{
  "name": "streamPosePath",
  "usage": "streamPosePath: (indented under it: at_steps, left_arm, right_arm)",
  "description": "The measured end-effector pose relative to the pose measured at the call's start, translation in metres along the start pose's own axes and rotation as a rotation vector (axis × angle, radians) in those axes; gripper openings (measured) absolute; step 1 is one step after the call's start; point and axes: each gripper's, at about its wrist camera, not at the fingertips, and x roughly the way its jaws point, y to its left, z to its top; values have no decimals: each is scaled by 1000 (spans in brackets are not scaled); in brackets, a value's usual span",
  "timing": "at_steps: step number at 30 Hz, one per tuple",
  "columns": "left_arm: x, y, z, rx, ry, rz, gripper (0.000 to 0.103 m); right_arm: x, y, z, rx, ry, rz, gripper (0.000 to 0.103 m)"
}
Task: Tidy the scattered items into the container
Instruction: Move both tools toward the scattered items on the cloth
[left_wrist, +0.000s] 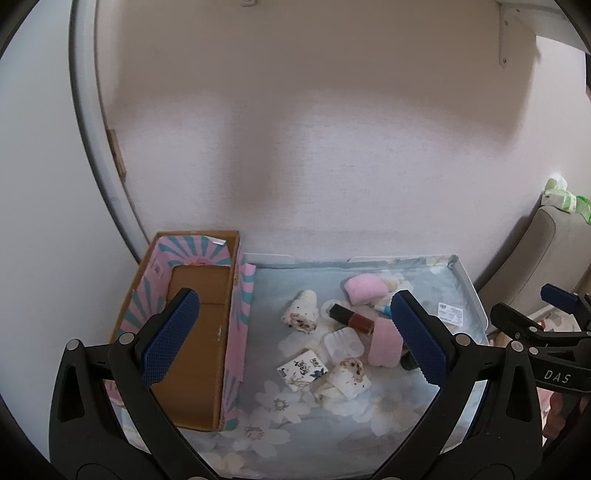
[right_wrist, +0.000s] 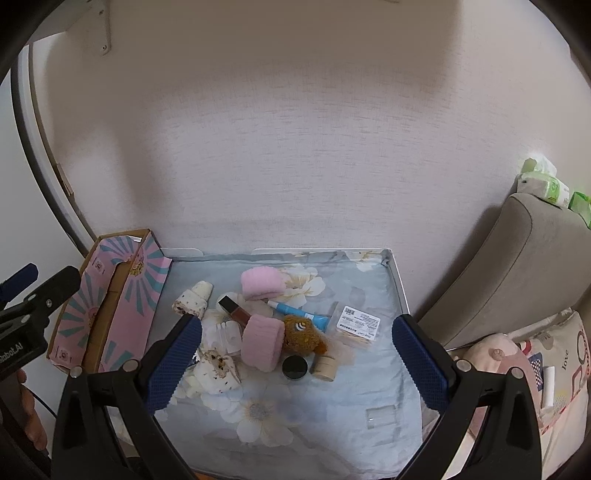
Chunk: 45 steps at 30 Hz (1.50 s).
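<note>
Currently both held above the floral cloth (right_wrist: 332, 413), nothing gripped. Left gripper (left_wrist: 291, 341) spread wide: one pad over the cardboard box (left_wrist: 195, 332), other pad near the pile. Right gripper (right_wrist: 297, 365) spread wide too, framing the pile, clear of it.

Box at the left edge of the cloth against the wall, pink-and-teal printed flaps, bare brown floor inside as far as visible.

Scattered on the cloth, right of the box:
- two pink fuzzy rolls (right_wrist: 261, 283) (right_wrist: 260, 346), one far, one near
- two rolled speckled socks (right_wrist: 194, 300) (right_wrist: 218, 369)
- dark-red lip gloss tube (right_wrist: 236, 312) between the pink rolls
- clear plastic case (right_wrist: 227, 334) touching the near pink roll
- blue tube (right_wrist: 301, 314) beside a brown plush toy (right_wrist: 301, 332)
- black round lid (right_wrist: 294, 367) touching a beige tape roll (right_wrist: 325, 367)
- labelled toothpick box (right_wrist: 356, 326) at far right
- printed square packet (left_wrist: 303, 369), seen from left wrist only

Beige chair (right_wrist: 517, 266) at right, off the cloth.
</note>
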Motion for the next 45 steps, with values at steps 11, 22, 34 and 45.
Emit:
streamPosePath:
  at_steps: [11,22,34,45]
  left_arm:
    - [2,2,-3,-29,2,-23,103]
    - [5,6,-7,-35,9,0,103]
    - [12,27,-10,-57,51,61,103]
    - [14,23,-11,-57,54,27,103]
  right_arm:
    - [1,3,1,3,1,5,102]
    - [0,5,1,8,-4,9,102]
    - [-4,-15,5,40,-35,-12,103]
    - [-7,-28,5,63,-46,-16,103]
